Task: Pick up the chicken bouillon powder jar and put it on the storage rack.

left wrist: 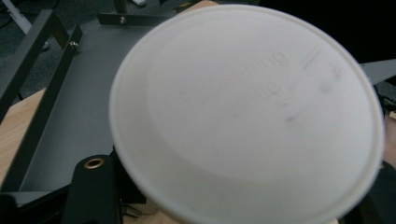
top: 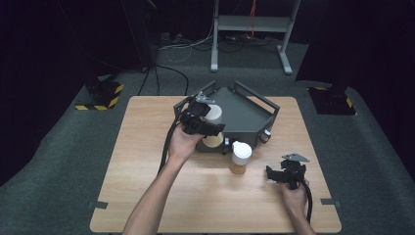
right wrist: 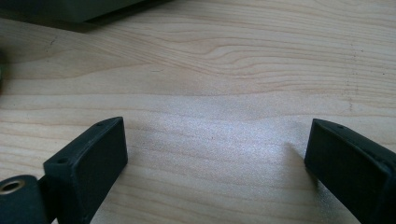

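Gripping a white-lidded cup [top: 213,115], my left gripper [top: 208,128] was lifted above the near left corner of the dark grey tray [top: 244,115], its jaws clamped on the cup's sides. From that gripper's own camera the cup's round white lid [left wrist: 247,116] sat right in front of the lens, blurred, with the tray's floor [left wrist: 79,93] and its left rail behind it on the left. Beneath the held cup, just at the tray's near edge, a pale tan round thing [top: 213,142] rested on the table; I could not tell what it was.

Right of that, just off the tray's near corner, a second cup [top: 241,157] stood upright on the wooden table [top: 147,161], white lid on top and amber below. It was apart from both grippers, between them, nearer my left one.

Farthest from the tray, toward the table's near right side, my right gripper [top: 274,175] was low over the bare wood, its jaws spread wide with nothing between them. In its own camera both black fingers [right wrist: 88,163] framed only wood grain, and the tray's dark edge [right wrist: 70,14] showed at the top left, well apart.
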`<action>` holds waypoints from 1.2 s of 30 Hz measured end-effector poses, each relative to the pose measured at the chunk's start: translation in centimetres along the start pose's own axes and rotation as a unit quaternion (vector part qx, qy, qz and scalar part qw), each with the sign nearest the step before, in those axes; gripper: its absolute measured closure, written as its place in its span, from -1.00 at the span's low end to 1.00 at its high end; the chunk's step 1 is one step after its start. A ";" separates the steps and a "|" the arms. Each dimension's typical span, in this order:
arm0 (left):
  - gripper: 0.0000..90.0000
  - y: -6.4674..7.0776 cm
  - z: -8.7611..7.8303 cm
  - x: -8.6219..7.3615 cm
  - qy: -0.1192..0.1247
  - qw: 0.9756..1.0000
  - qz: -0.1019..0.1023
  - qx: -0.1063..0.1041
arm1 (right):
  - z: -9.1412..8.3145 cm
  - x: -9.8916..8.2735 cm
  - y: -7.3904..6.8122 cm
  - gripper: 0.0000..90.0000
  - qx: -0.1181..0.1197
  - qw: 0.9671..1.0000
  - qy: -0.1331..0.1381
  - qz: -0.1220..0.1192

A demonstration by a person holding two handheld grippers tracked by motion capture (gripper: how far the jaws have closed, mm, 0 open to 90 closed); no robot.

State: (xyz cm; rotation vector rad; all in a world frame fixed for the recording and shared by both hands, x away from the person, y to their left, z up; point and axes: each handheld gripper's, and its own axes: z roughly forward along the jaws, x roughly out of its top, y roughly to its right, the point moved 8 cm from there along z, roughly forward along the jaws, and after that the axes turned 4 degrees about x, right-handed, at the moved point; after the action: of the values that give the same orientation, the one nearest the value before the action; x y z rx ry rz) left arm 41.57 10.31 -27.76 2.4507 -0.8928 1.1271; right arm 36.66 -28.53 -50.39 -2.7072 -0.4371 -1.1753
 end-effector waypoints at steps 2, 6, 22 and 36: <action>-0.25 -0.2 0.2 0.5 0.000 1.000 -0.004 0.004 | 0.0 0.0 0.0 -0.88 0.000 1.000 0.000 0.000; -0.24 -0.4 0.6 1.4 0.000 1.000 -0.011 0.014 | 0.0 0.0 0.0 -0.88 0.000 1.000 0.000 0.000; -0.24 -1.5 4.3 3.4 -0.022 0.996 -0.046 0.073 | 0.0 0.0 0.0 -0.88 0.000 1.000 0.000 0.000; -0.24 -1.9 6.1 3.4 -0.041 0.991 -0.058 0.112 | 0.0 0.0 0.0 -0.88 0.000 1.000 0.000 0.001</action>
State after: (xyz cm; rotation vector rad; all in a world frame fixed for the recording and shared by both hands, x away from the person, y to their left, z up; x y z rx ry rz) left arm 48.03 7.33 -29.14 2.7090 -0.6655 1.1478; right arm 36.66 -28.50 -50.38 -2.7075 -0.4340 -1.1747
